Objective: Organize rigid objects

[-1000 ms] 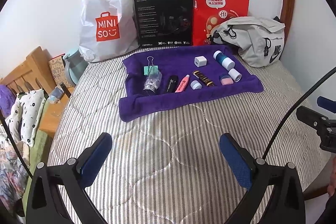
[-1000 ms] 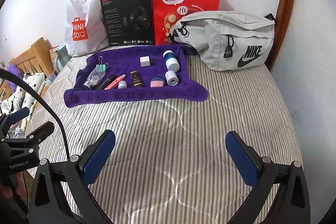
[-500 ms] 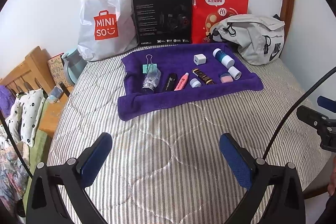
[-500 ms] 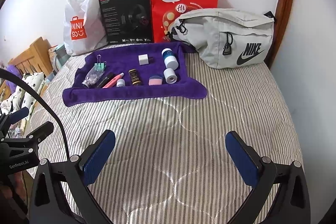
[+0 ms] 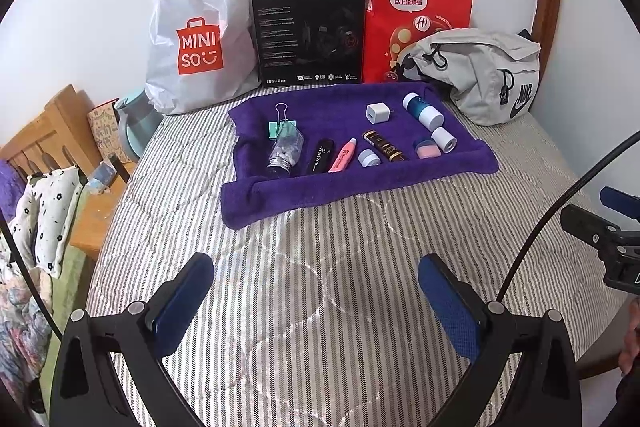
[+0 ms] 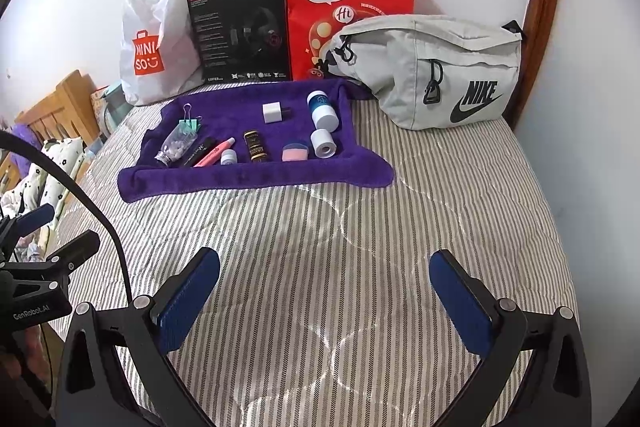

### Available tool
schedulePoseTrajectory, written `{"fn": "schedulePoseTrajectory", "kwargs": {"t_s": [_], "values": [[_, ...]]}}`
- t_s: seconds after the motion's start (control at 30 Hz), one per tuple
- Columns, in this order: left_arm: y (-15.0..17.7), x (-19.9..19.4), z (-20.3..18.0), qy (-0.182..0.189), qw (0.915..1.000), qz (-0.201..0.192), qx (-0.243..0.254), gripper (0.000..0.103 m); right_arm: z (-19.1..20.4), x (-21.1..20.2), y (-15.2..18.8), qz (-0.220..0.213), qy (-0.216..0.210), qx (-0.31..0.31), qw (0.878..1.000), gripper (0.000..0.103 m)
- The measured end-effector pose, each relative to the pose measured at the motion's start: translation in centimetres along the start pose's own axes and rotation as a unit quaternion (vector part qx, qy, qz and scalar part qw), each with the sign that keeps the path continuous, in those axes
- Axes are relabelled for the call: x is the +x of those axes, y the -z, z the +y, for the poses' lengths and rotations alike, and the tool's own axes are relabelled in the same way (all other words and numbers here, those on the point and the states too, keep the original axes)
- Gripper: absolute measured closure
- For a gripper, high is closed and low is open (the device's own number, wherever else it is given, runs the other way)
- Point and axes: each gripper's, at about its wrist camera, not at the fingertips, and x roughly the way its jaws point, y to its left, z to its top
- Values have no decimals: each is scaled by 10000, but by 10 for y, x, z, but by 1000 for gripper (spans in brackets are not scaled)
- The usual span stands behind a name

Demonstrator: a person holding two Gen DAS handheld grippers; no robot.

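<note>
A purple towel (image 5: 312, 199) (image 6: 240, 183) lies on the striped bed and carries several small items. Among them are a clear pill bottle (image 5: 285, 151) (image 6: 176, 143), a green binder clip (image 5: 281, 126), a pink tube (image 5: 342, 155) (image 6: 215, 153), a white charger cube (image 5: 377, 113) (image 6: 273, 112), a blue-and-white bottle (image 5: 422, 110) (image 6: 322, 110) and a white roll (image 5: 444, 140) (image 6: 324, 143). My left gripper (image 5: 316, 301) is open, well short of the towel. My right gripper (image 6: 326, 301) is also open, nothing between its fingers.
Against the wall stand a white Miniso bag (image 5: 198, 39), a black headset box (image 5: 310, 31) and a red paper bag (image 5: 416, 19). A grey Nike waist bag (image 6: 436, 71) lies at the back right. A wooden headboard (image 5: 44, 131) and bedside clutter sit left.
Both views have drifted slightly, so the towel and bags sit a little higher in frame. Both grippers stay open; nothing on the towel has moved.
</note>
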Motion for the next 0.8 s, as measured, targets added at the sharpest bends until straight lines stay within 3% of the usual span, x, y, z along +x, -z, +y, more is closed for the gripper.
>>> {"fn": "schedulePoseTrajectory", "kwargs": {"t_s": [0.8], "values": [[-1, 2, 1, -12, 10000, 46, 39, 0, -1, 3, 0, 23, 1, -9, 10000, 0]]}}
